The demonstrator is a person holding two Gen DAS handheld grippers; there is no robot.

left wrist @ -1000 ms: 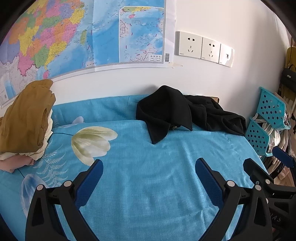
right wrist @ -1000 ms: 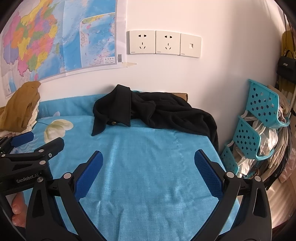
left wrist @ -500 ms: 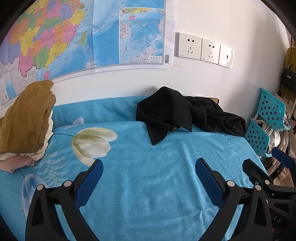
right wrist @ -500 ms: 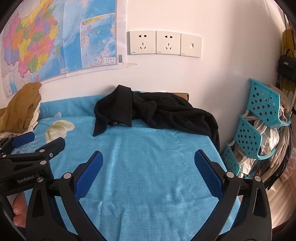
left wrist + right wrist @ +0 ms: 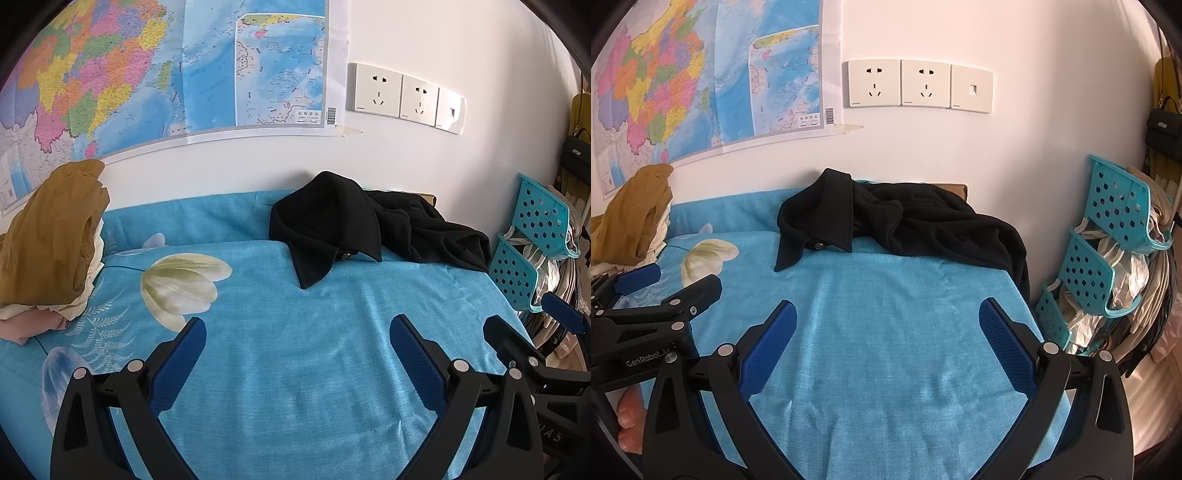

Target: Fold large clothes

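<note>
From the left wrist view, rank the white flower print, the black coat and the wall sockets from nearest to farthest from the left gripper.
1. White flower print, on the sheet just ahead of the left gripper, to its left.
2. Black coat, crumpled at the bed's far edge, ahead and right.
3. Wall sockets, up on the wall behind the coat.

wall map (image 5: 155, 74), three socket plates (image 5: 918, 85), teal baskets (image 5: 1108, 236), perhaps holding bags.

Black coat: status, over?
Left gripper and right gripper open, empty. Black coat crumpled by the wall, untouched. Blue sheet between, nothing in the way.
</note>
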